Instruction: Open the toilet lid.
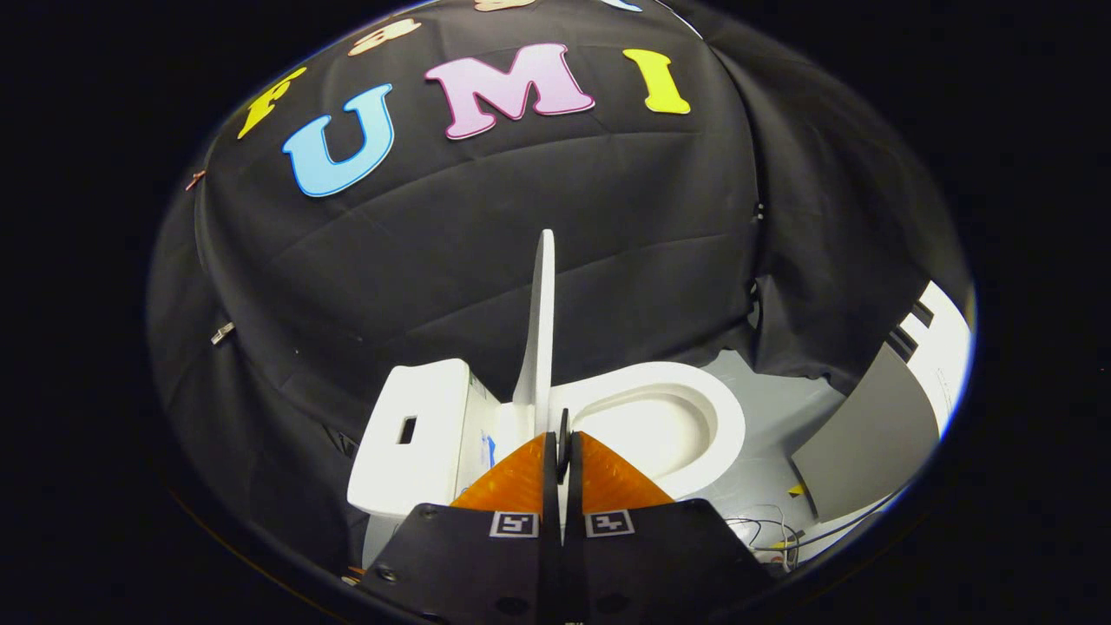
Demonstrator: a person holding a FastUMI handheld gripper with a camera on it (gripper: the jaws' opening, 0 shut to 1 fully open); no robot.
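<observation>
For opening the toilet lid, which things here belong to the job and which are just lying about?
Belongs to the job:
toilet lid, raised upright, seen edge-on
toilet seat
tank
gripper, fingers nearly together at the lid's lower edge

Lying about:
grey board
loose cables

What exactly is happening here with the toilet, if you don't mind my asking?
A person is using the hand-held gripper to open the toilet lid. The lid stands raised, seen edge-on and roughly upright, just ahead of the fingers, with its lower edge appearing to sit between the nearly closed fingertips. Whether both fingers actually press on it is hard to tell. The seat and bowl lie exposed to one side of the lid, the tank to the other, on a grey floor.
</observation>
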